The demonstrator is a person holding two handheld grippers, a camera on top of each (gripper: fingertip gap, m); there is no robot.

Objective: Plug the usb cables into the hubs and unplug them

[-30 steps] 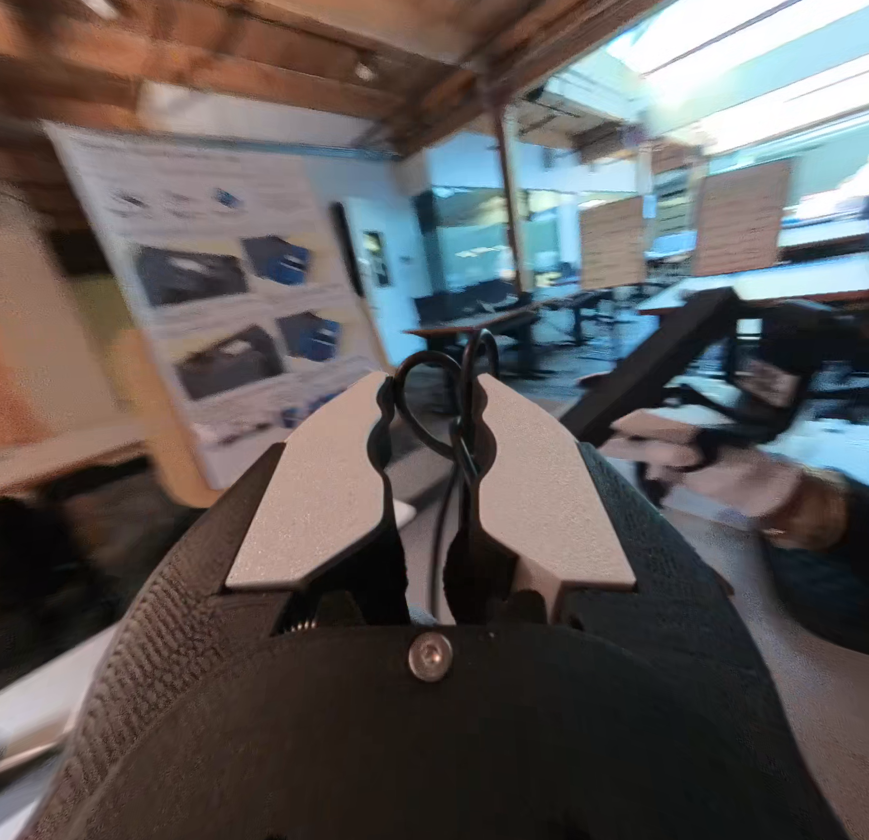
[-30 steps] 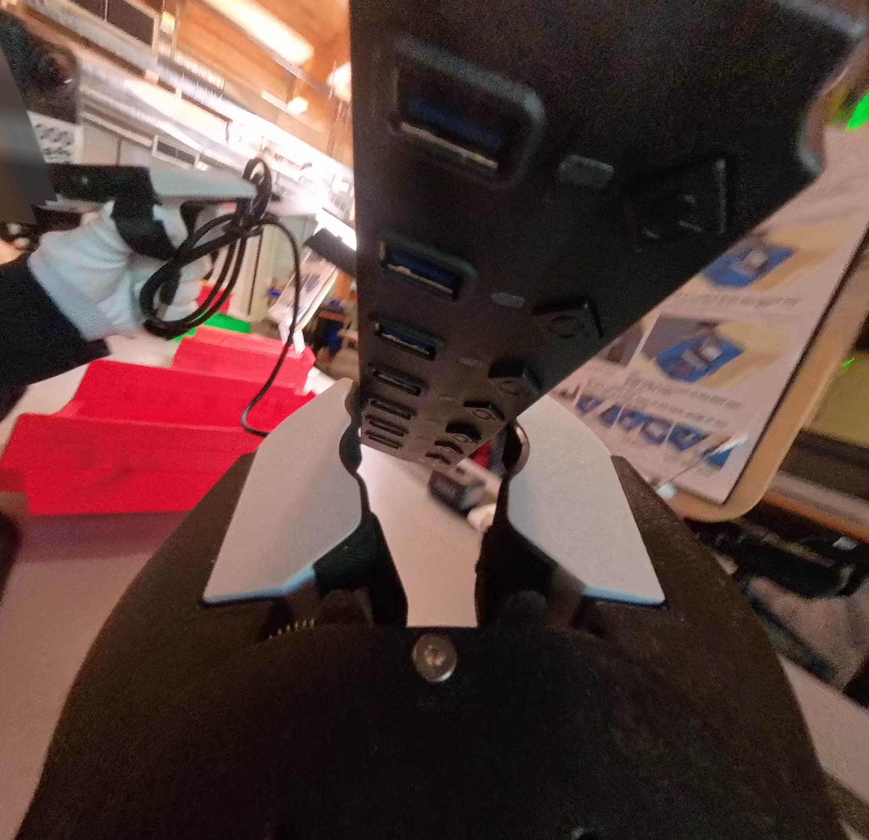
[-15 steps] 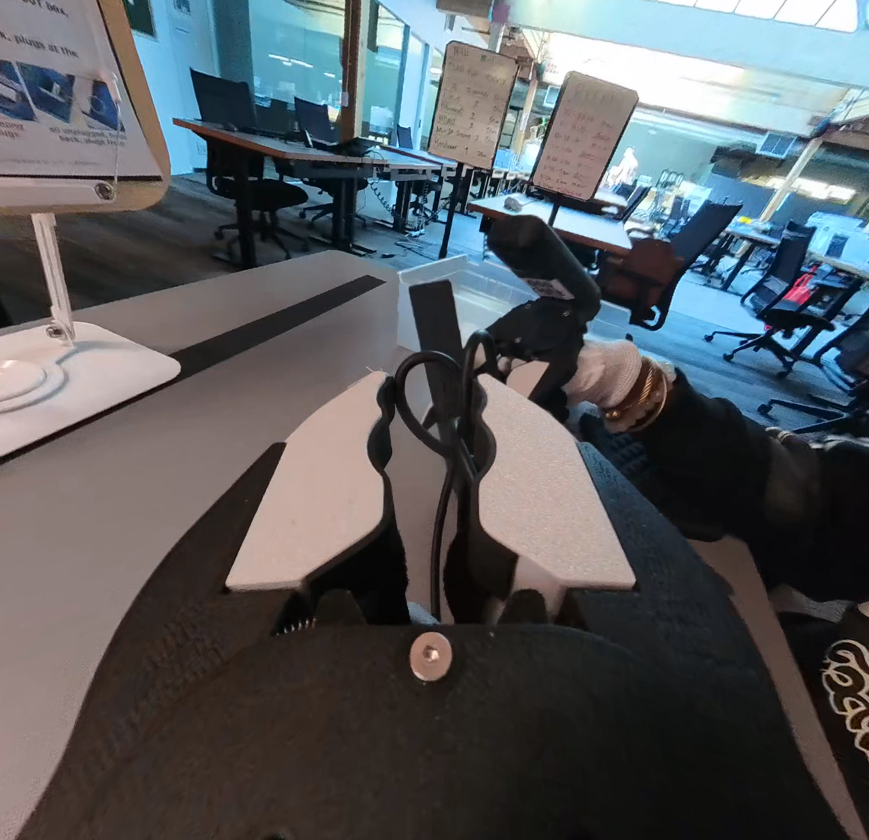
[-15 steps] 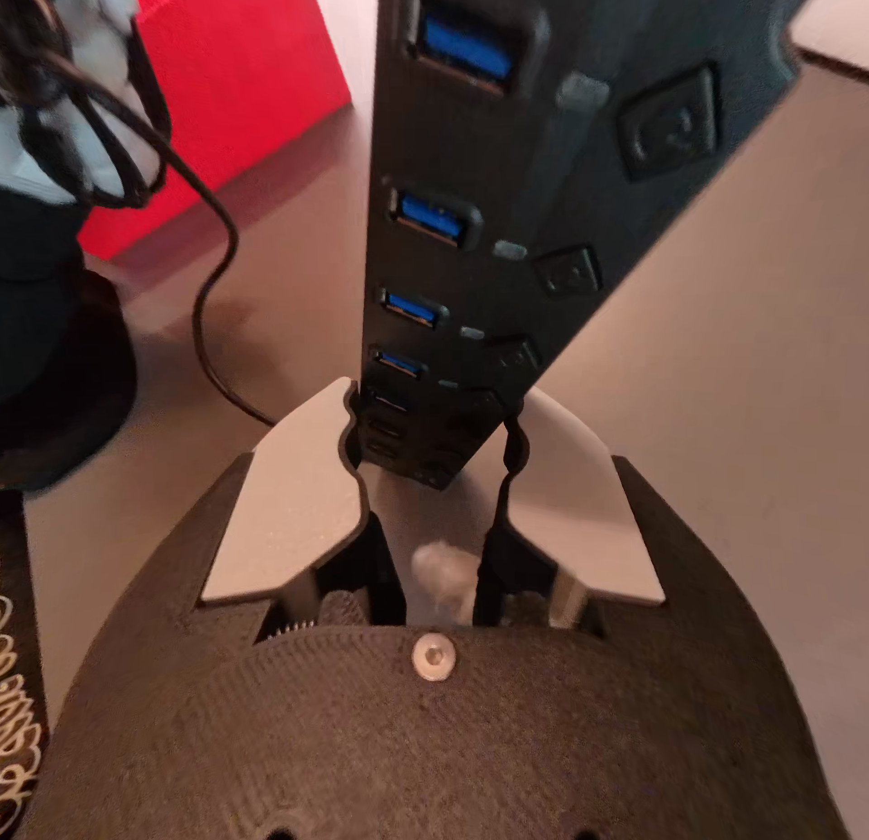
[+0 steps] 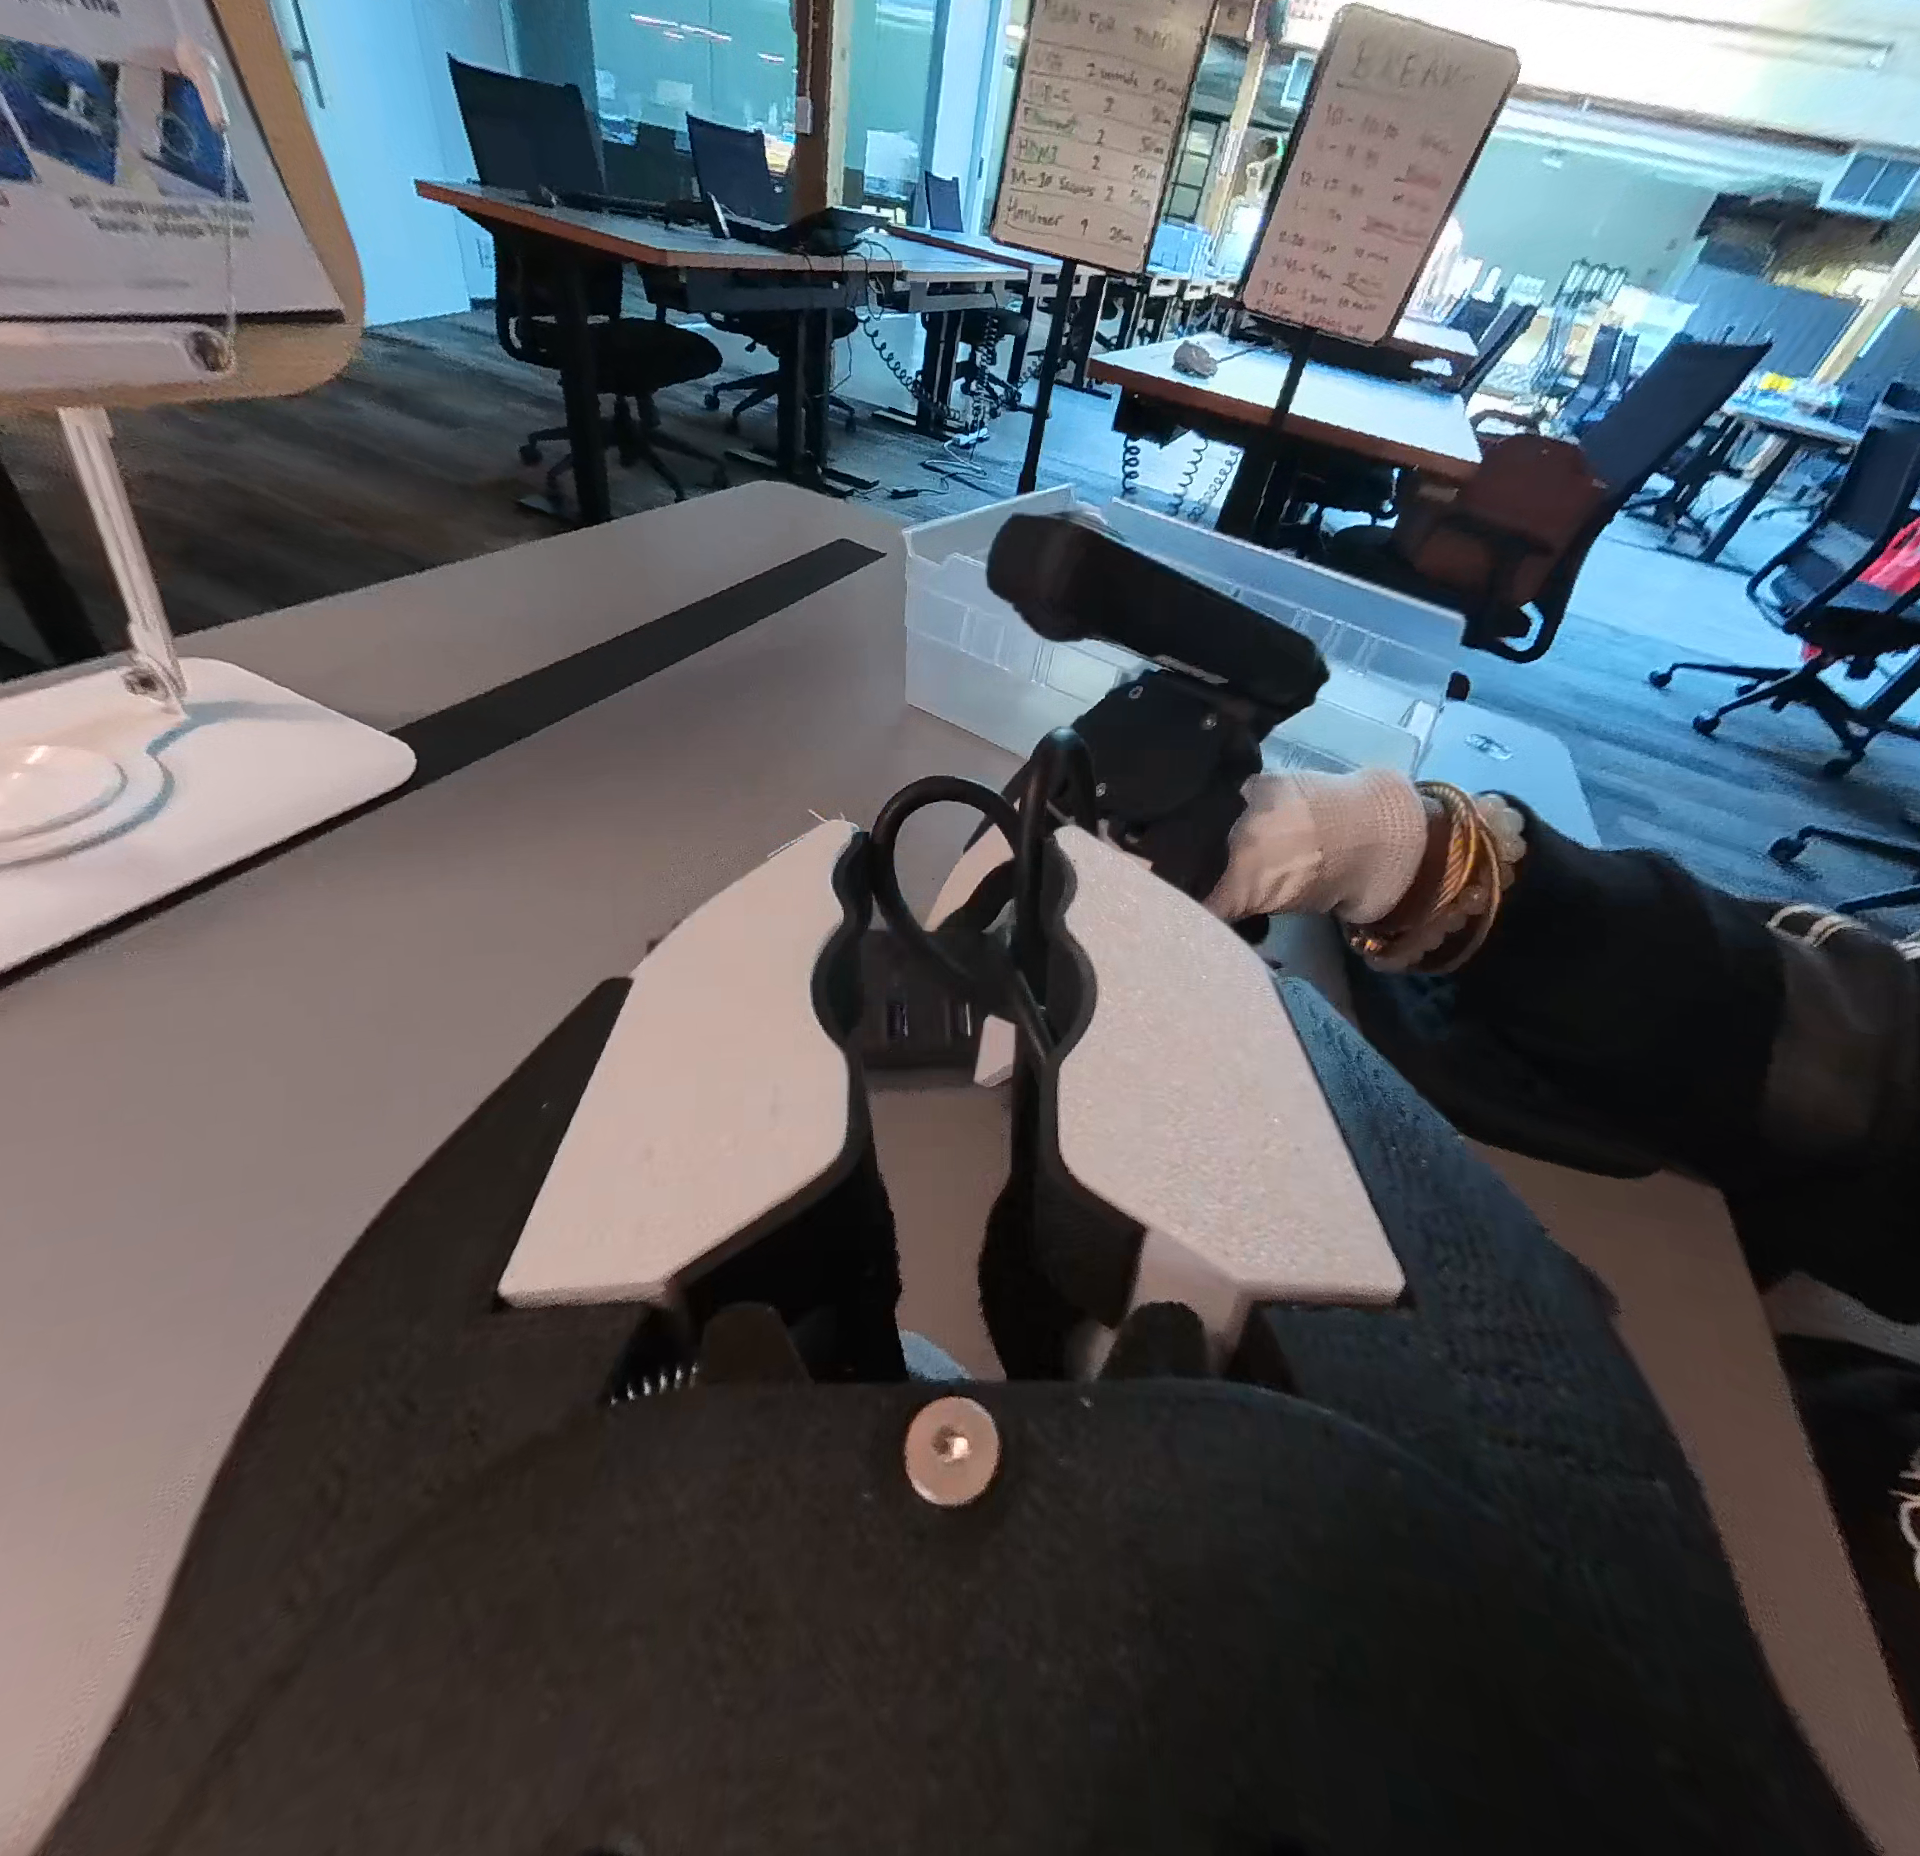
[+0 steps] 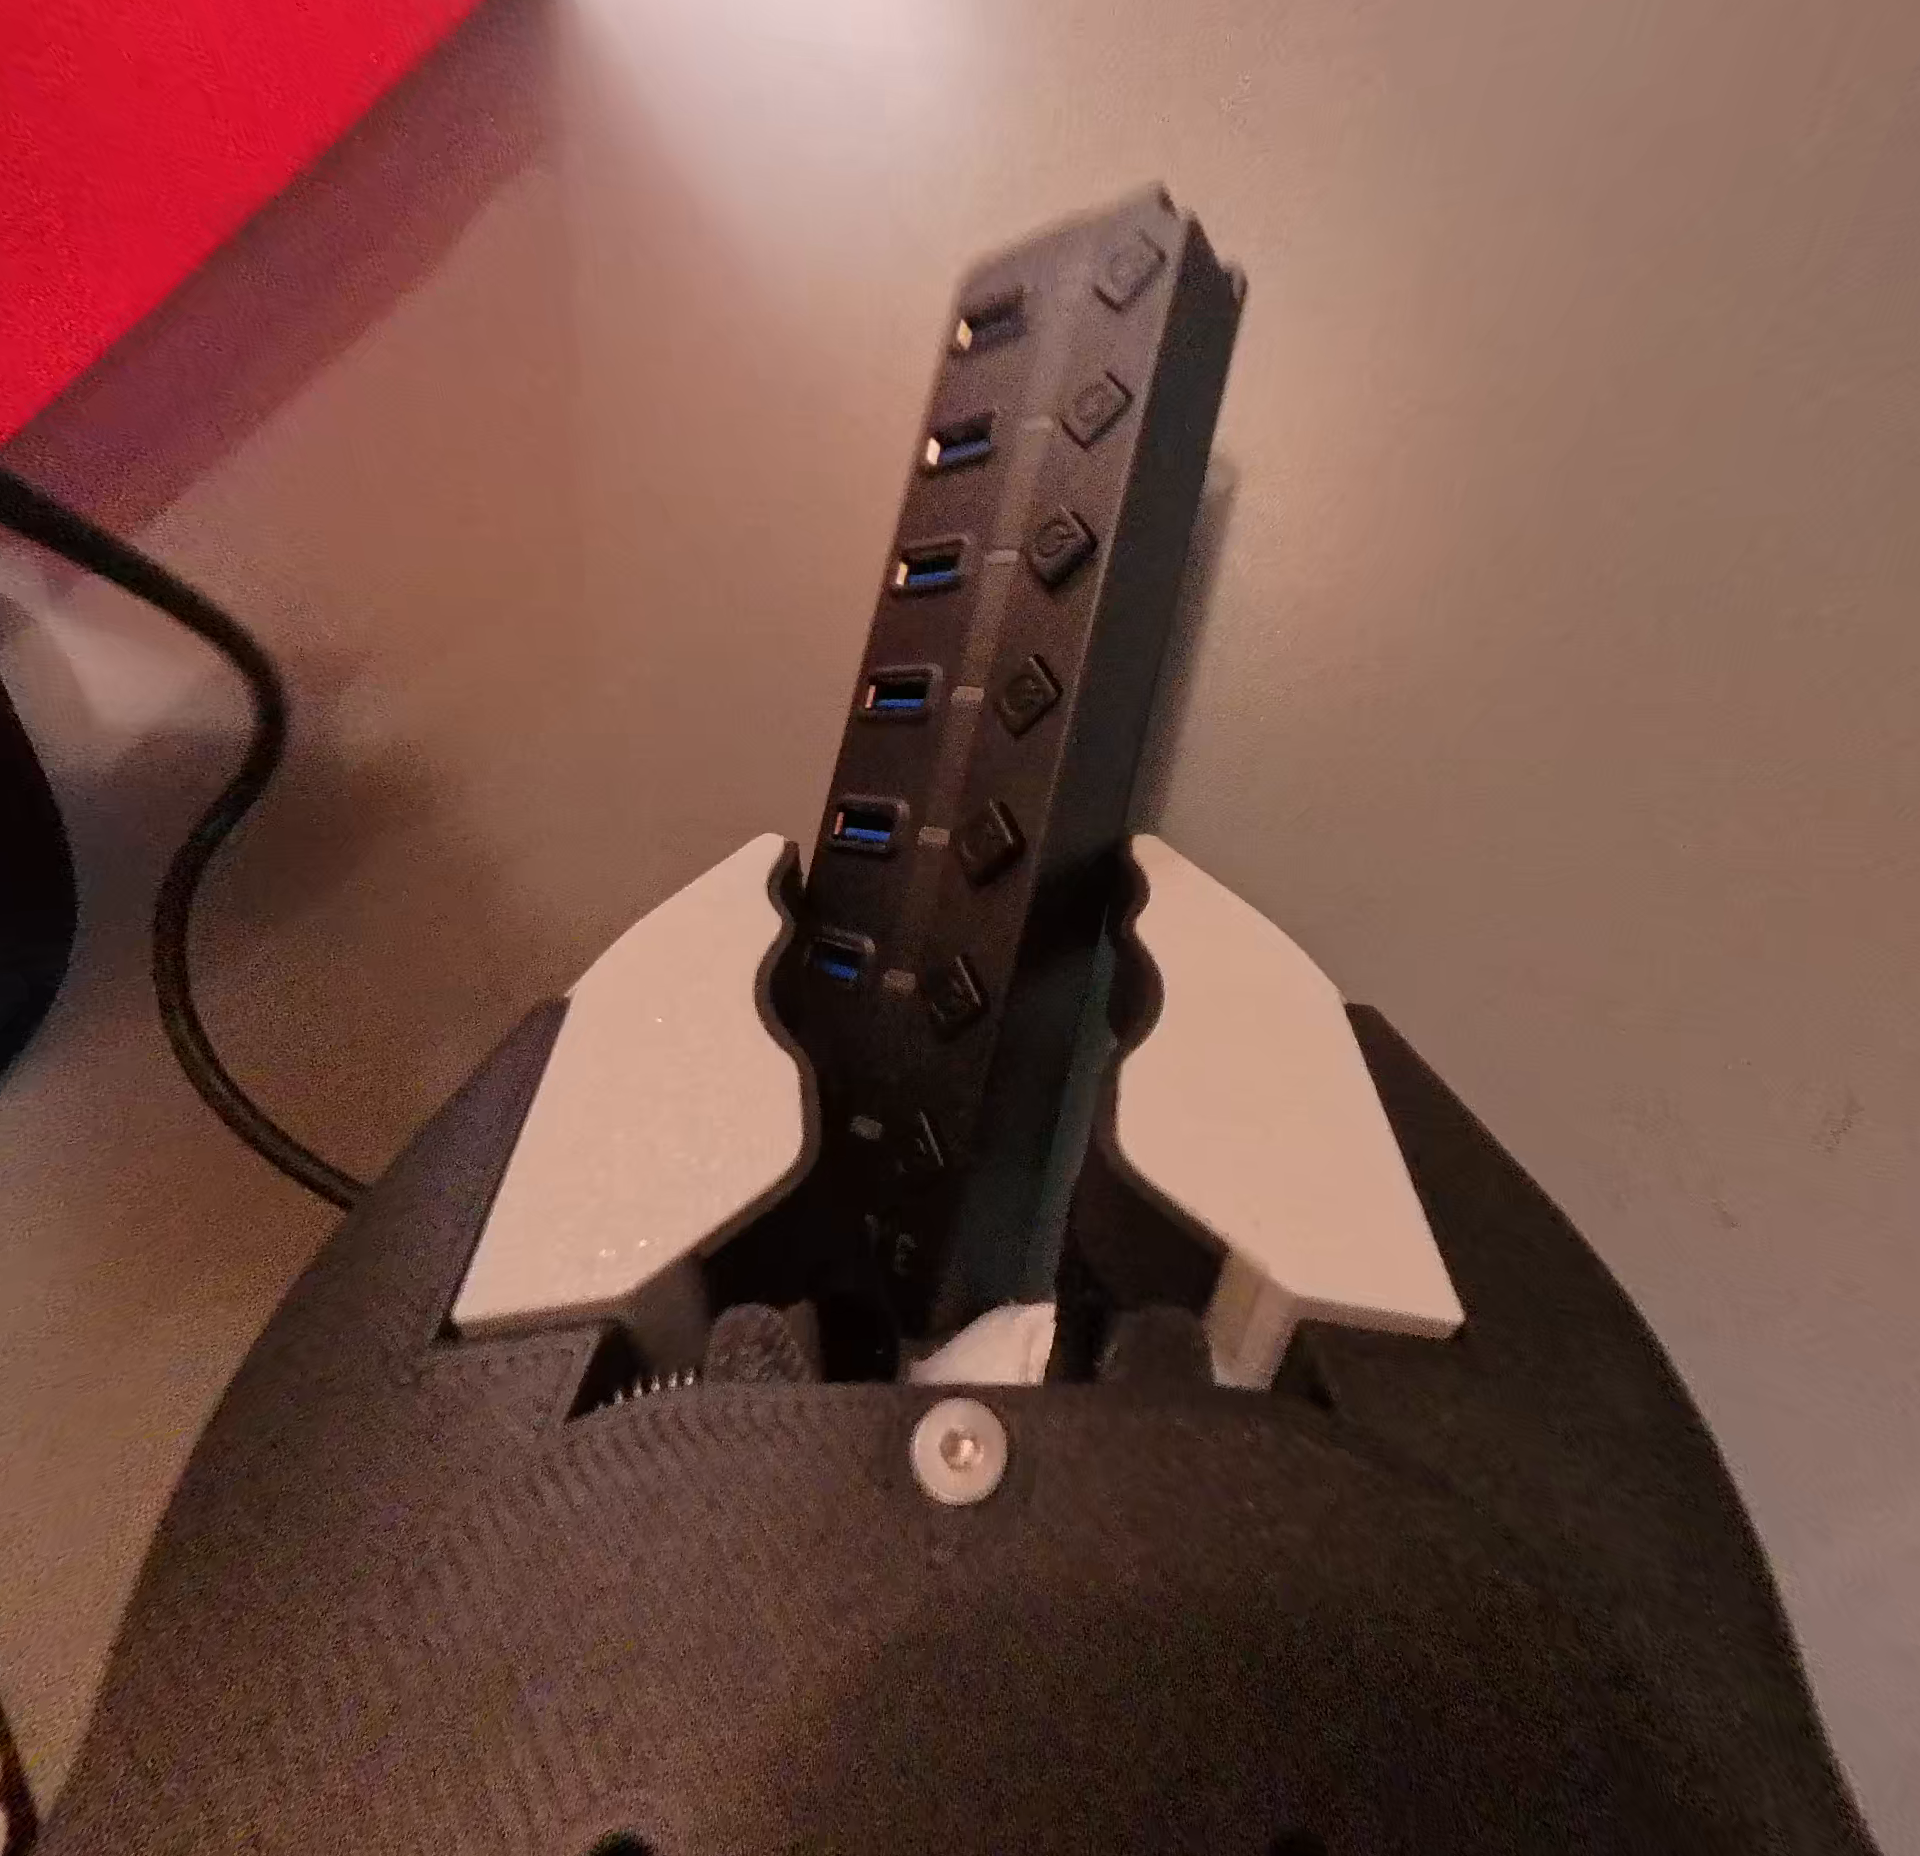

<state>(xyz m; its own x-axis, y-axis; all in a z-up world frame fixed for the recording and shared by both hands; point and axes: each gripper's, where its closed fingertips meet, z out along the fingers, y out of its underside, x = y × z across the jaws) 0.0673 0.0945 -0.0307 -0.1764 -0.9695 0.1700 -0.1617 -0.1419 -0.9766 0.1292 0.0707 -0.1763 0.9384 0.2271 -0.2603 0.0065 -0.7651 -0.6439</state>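
My left gripper [image 5: 956, 850] is shut on a looped black usb cable [image 5: 935, 819], pinched against the right finger. Past its tips lies an end of the black hub [image 5: 914, 1022] with a blue port. In the right wrist view my right gripper [image 6: 956, 850] is shut on the long black hub [image 6: 997, 684], which has several blue ports and square buttons. The hub points down and away, with its far end at the grey table [image 6: 1507, 559]. The right gripper [image 5: 1164, 746], held by a white-gloved hand, also shows in the left wrist view just beyond my left fingertips.
A red bin [image 6: 208, 92] stands at the upper left in the right wrist view, and the cable [image 6: 208, 871] trails across the table beside it. A clear plastic tray [image 5: 966, 601], a white sign stand base [image 5: 187, 767] and a black strip on the table lie ahead. The grippers' ends are close to 15 cm from one another. From the right gripper's tips to the white sign stand base [image 5: 187, 767] is close to 30 cm.
My right gripper has tipped down and brought the hub to the table. My left gripper, still holding the cable, has dropped and moved close to the hub and the right gripper.
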